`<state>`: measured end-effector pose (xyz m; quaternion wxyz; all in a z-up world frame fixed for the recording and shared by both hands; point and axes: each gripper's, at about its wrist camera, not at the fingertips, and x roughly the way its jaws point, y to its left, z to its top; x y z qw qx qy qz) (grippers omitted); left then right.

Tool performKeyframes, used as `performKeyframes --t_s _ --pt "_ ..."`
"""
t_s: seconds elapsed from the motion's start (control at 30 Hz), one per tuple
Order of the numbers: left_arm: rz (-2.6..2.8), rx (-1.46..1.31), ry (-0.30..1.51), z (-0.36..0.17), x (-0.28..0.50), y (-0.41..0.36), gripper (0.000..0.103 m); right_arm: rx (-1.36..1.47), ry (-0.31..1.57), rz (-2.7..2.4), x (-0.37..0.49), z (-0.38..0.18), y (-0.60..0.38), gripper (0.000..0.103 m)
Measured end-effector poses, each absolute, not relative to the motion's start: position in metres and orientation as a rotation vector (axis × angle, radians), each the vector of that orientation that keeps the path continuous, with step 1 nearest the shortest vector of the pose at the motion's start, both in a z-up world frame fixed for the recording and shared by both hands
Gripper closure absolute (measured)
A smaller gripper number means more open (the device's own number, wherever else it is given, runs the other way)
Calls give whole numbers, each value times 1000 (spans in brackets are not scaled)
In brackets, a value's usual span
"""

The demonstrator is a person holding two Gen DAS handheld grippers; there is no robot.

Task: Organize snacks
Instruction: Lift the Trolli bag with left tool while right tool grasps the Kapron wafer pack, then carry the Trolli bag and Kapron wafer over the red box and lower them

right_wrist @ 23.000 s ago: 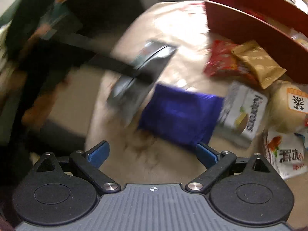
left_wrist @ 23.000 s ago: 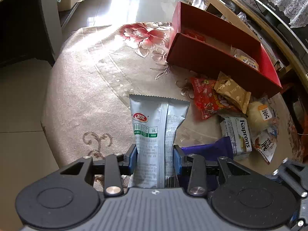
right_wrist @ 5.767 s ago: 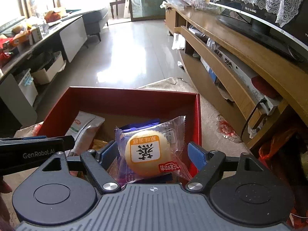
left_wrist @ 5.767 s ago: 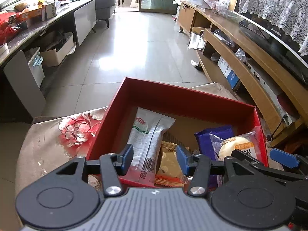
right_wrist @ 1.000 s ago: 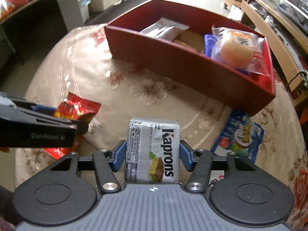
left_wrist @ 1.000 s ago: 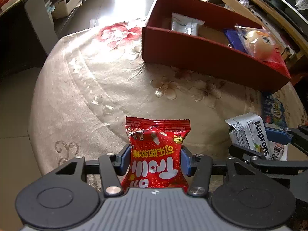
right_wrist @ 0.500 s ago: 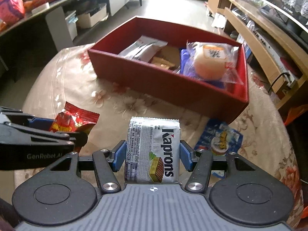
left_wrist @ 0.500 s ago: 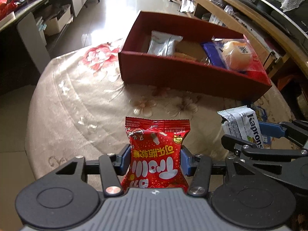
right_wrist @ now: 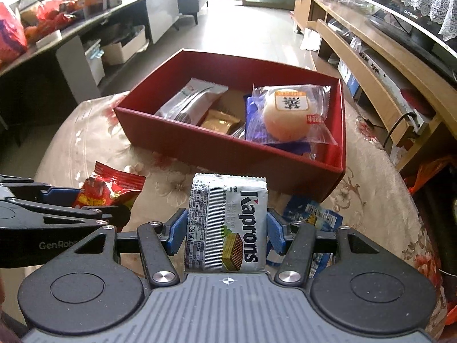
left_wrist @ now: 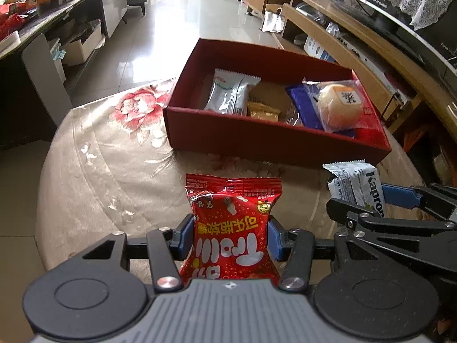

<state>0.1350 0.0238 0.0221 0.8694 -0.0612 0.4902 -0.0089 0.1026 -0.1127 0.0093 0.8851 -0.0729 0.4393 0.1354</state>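
My left gripper (left_wrist: 230, 237) is shut on a red candy packet (left_wrist: 232, 223), held above the floral tablecloth. My right gripper (right_wrist: 227, 230) is shut on a silver Kaprons wafer pack (right_wrist: 227, 223), also lifted off the cloth. Ahead of both stands the red box (left_wrist: 274, 140) (right_wrist: 228, 148). Inside it lie a silver sachet (left_wrist: 231, 95), a gold packet (left_wrist: 261, 110), a purple packet (left_wrist: 302, 105) and a wrapped round bun (right_wrist: 288, 113). A blue packet (right_wrist: 314, 214) lies on the cloth below my right gripper, partly hidden by its fingers.
The round table (left_wrist: 94, 171) with its floral cloth drops off at the left and near edges. A long wooden TV bench (left_wrist: 357, 45) runs along the right. Dark counters with boxes (right_wrist: 71, 25) stand at the left, and tiled floor lies beyond the box.
Both grippers have risen with their packets and tilted up. The red box now shows more of its inside and sits closer to the middle of both views.
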Motion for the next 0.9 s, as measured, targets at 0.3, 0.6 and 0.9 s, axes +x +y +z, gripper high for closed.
performKeyframes --t_s 0.3,0.6,0.9 --pt "-17 -133 977 38 146 20 52 -120 876 272 111 22 -119 38" --pt "-8 -149 936 53 169 17 53 -60 839 250 130 32 -125 38" --pt "14 -142 899 62 204 11 53 -8 806 223 158 40 -131 38"
